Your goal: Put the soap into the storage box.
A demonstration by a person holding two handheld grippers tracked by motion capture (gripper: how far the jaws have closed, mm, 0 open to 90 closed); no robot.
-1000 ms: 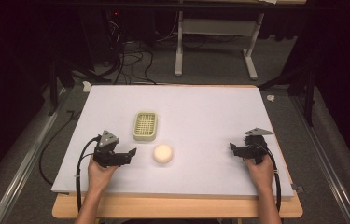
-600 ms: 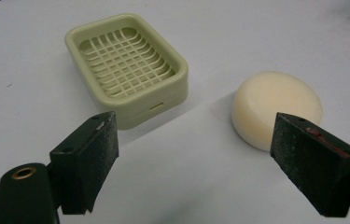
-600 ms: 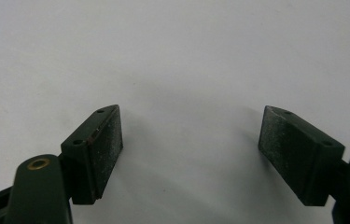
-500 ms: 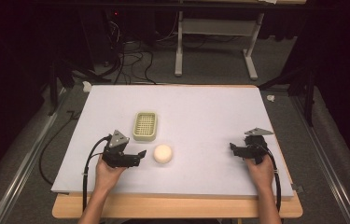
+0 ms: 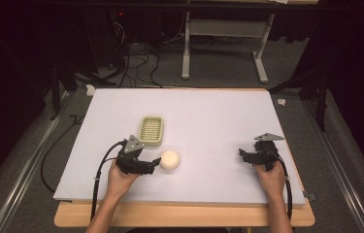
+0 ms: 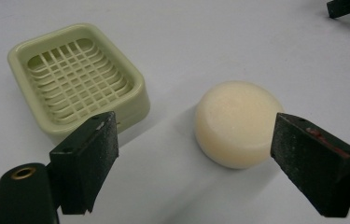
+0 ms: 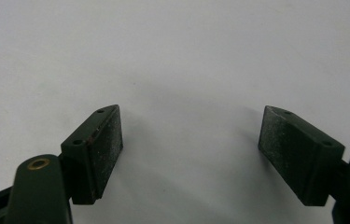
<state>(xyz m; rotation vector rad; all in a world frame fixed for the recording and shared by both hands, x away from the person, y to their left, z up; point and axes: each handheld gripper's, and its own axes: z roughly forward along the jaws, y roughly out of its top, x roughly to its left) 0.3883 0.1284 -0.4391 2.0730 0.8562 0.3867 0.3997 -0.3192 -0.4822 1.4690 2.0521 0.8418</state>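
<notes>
While the left gripper (image 6: 193,158) holds its jaws wide apart, the round soap (image 6: 235,122) lies just ahead, toward the right-hand jaw, with the soap dish (image 6: 77,77) beyond to the other side. Being round, it offers no long axis. Since half a second ago that gripper has closed in; the right gripper (image 5: 247,156), also spread, idles well apart.

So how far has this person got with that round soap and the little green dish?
Barely begun. Nothing looks finished: the round soap lies on the white table, outside the empty green soap dish. In hand: the left gripper, jaws open, is lined up on the soap without gripping it. The right gripper rests open over bare table. Left, probably: grasping the soap and setting it in the dish.
</notes>
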